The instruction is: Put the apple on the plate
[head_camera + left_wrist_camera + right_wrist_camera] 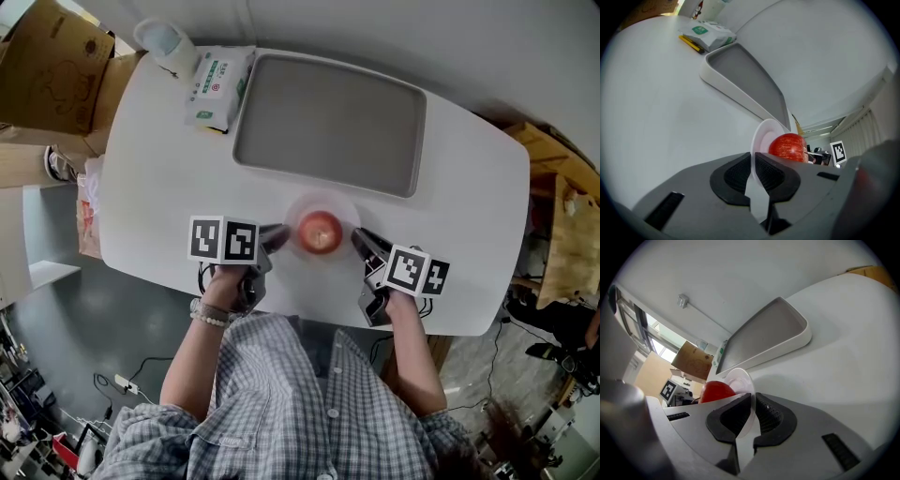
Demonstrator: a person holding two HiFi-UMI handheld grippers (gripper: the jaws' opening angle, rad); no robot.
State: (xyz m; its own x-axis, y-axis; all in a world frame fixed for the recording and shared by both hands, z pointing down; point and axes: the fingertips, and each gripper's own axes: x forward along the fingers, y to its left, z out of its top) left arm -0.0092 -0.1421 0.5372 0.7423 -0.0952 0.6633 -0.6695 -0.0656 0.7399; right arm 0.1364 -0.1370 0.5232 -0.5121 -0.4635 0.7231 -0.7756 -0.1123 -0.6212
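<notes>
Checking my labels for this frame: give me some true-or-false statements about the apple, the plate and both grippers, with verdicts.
1. The apple sits on the plate. True.
2. The left gripper is open, clear of the plate. False: its fingers are shut on the plate's rim.
3. The right gripper clamps the plate's rim. True.
4. The apple lies in the grey tray. False: it is on the plate, nearer the person than the tray.
5. The wipes pack lies right of the tray. False: it lies at its left.
</notes>
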